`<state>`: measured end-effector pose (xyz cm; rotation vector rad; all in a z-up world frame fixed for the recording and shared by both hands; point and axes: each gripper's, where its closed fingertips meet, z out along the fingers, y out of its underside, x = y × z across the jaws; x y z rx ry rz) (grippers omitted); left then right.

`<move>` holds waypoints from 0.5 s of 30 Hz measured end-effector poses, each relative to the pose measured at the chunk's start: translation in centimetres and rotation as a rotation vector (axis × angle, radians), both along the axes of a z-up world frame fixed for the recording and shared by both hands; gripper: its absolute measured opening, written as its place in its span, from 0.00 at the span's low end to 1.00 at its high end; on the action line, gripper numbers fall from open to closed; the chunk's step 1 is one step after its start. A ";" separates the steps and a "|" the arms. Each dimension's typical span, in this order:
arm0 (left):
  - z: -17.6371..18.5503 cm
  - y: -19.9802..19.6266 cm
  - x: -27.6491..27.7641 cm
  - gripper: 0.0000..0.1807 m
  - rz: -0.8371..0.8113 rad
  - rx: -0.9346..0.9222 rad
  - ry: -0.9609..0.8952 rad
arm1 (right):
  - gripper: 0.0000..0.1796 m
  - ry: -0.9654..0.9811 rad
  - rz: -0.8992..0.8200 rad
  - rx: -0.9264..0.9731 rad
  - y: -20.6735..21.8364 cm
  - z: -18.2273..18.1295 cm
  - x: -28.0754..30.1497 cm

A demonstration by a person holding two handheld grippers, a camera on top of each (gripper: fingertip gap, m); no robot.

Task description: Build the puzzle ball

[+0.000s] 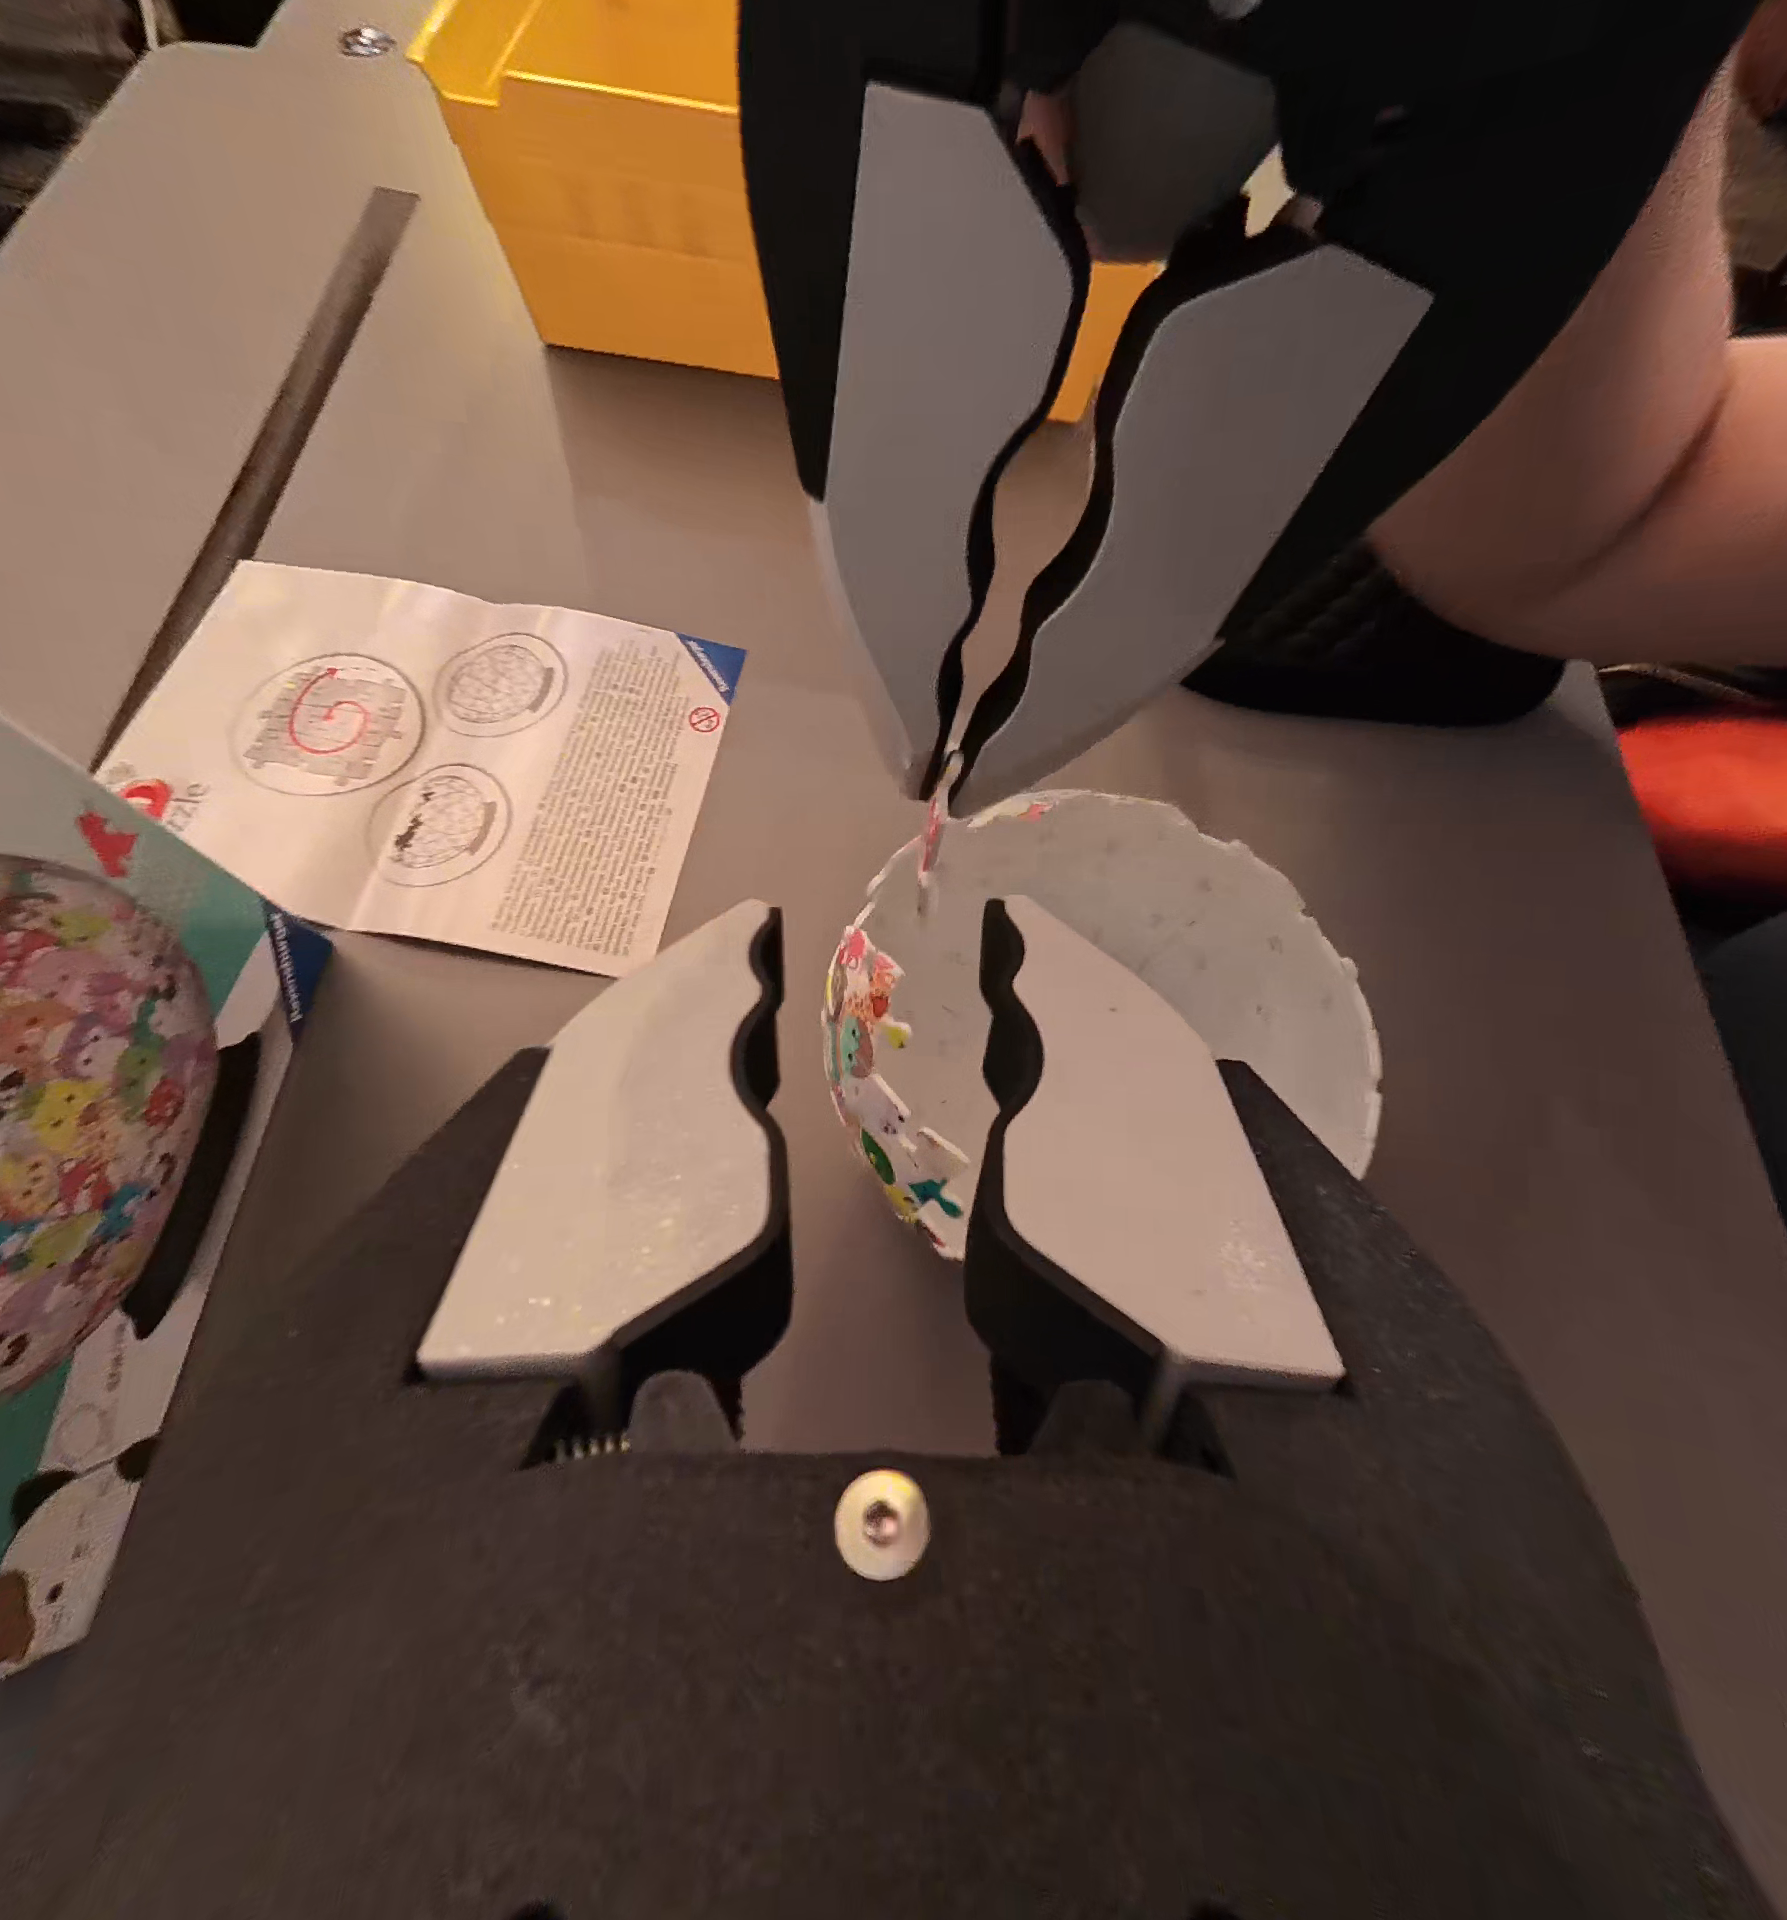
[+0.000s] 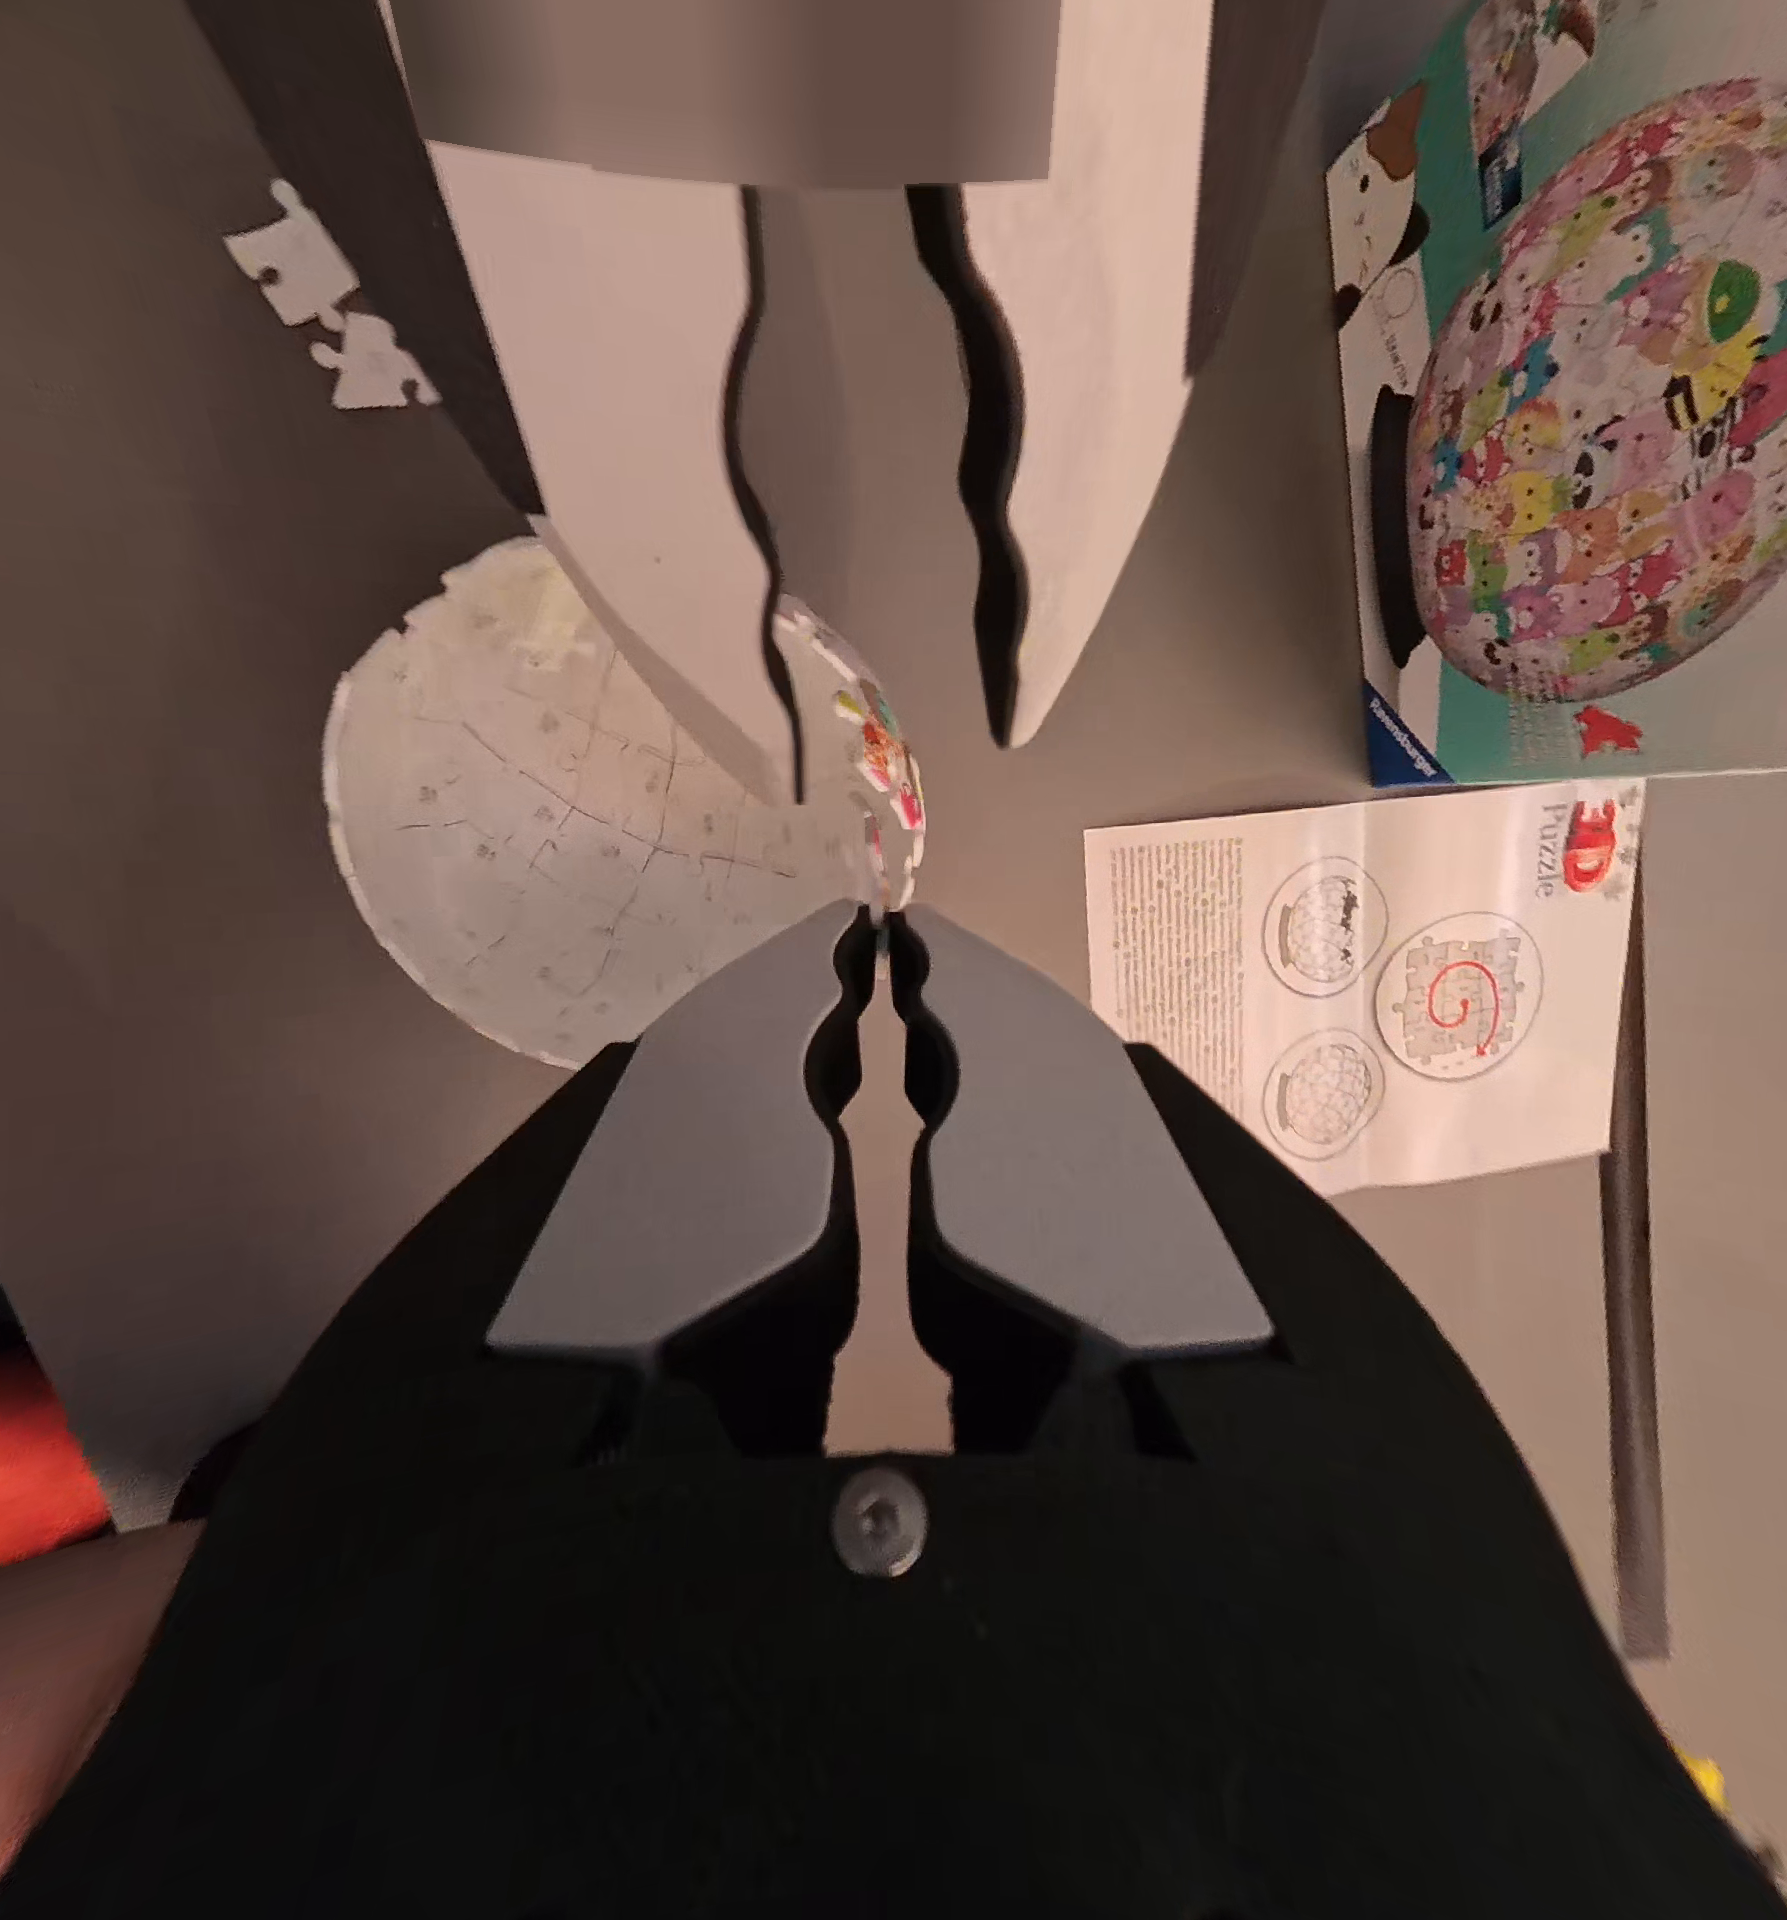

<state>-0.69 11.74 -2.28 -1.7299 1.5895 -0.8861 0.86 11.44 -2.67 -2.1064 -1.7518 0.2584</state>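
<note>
A half-built puzzle ball shell (image 1: 1180,935), white inside and printed with colourful figures outside, lies on the grey table with its opening facing up and sideways. It also shows in the right wrist view (image 2: 515,810). My left gripper (image 1: 884,920) is open and straddles the shell's wall, one finger inside and one outside. From the far side, my right gripper (image 1: 936,784) is shut on a thin puzzle piece (image 1: 933,831), held edge-on at the shell's rim. In the right wrist view the right gripper (image 2: 876,920) meets the rim, with the left gripper (image 2: 899,769) opposite.
The puzzle box (image 1: 58,1091) stands at the left, with an unfolded instruction leaflet (image 1: 453,748) beside it. A yellow bin (image 1: 619,187) sits at the back. A few joined loose pieces (image 2: 317,291) lie on the table. A person's arm (image 1: 1647,499) reaches in from the right. Both grippers' tips are close together, under 4 cm apart.
</note>
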 end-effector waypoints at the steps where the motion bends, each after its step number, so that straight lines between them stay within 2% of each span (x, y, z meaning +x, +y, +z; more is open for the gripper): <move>1: 0.0 0.0 0.2 0.18 -0.010 -0.011 -0.001 | 0.02 0.031 0.010 -0.010 -0.1 0.0 -0.1; 10: 0.4 -0.2 1.6 0.06 -0.067 0.033 0.005 | 0.02 0.073 0.027 -0.072 0.0 -0.9 0.4; 15: -0.7 -0.4 1.8 0.06 -0.076 0.026 0.055 | 0.02 0.066 0.026 -0.082 0.1 -1.4 0.2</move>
